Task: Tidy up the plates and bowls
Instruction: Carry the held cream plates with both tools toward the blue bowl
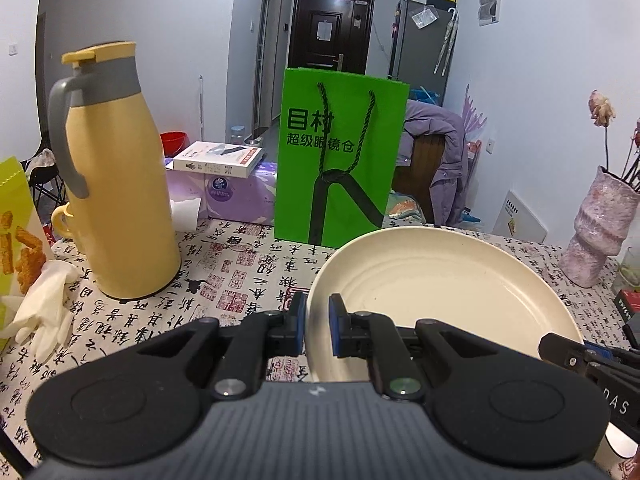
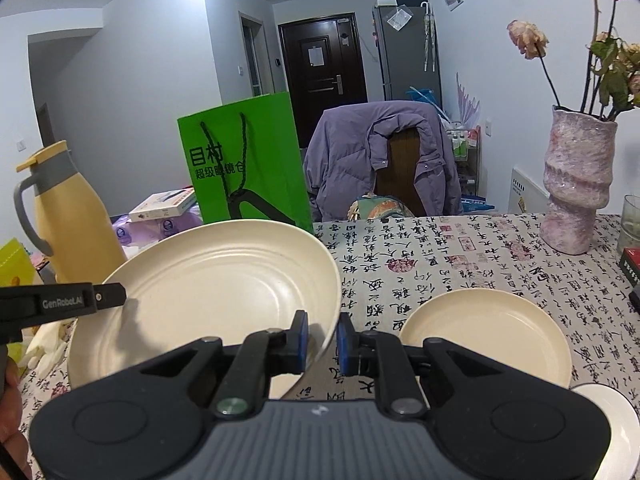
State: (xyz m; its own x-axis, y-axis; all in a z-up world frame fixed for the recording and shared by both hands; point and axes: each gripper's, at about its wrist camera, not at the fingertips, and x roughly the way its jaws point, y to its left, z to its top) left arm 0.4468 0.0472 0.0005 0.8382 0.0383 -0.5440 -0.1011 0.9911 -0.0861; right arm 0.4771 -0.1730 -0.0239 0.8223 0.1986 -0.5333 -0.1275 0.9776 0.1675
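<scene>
Both claws grip the large cream plate [image 1: 444, 280]: the left gripper [image 1: 318, 328] pinches its left rim, the right gripper [image 2: 322, 338] its right rim, holding it tilted above the tablecloth [image 2: 460, 256]. A smaller cream plate [image 2: 486, 334] lies near right.

Green paper bag [image 1: 340, 156]: "目村 超级眼镜仓". Left gripper [image 2: 60, 304]: "GenRobot.AI". Worktop cloth [image 2: 460, 256]: calligraphy, illegible.
</scene>
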